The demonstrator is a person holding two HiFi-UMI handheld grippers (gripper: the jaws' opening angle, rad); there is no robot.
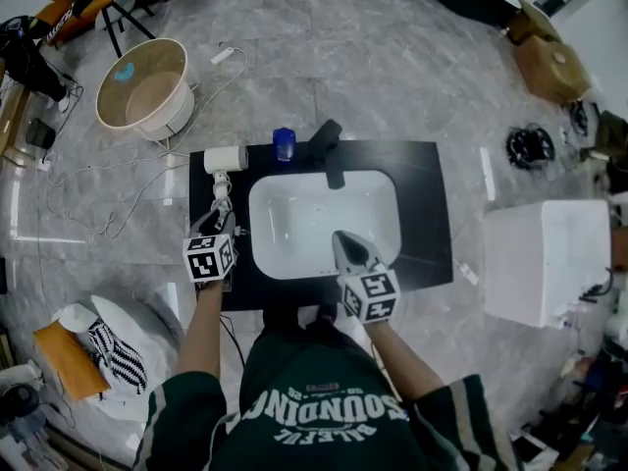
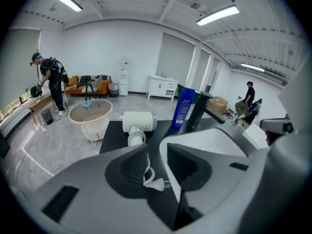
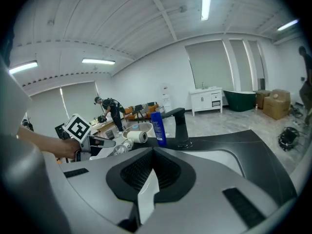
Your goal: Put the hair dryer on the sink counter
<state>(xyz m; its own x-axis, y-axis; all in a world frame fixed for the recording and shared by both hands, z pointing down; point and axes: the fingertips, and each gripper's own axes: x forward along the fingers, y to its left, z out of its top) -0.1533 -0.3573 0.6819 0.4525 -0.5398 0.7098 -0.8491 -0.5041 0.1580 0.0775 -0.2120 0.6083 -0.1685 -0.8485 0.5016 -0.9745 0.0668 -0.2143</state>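
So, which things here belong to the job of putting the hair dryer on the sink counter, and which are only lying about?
Belong to the job:
hair dryer, already lying left of the basin
its plug
sink counter

Only lying about:
blue bottle
black faucet
round tub on the floor
white box
cardboard boxes

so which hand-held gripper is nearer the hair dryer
Left. The left hand-held gripper is just short of the hair dryer, by its handle; the right hand-held gripper is over the sink, at its near edge, farther off.
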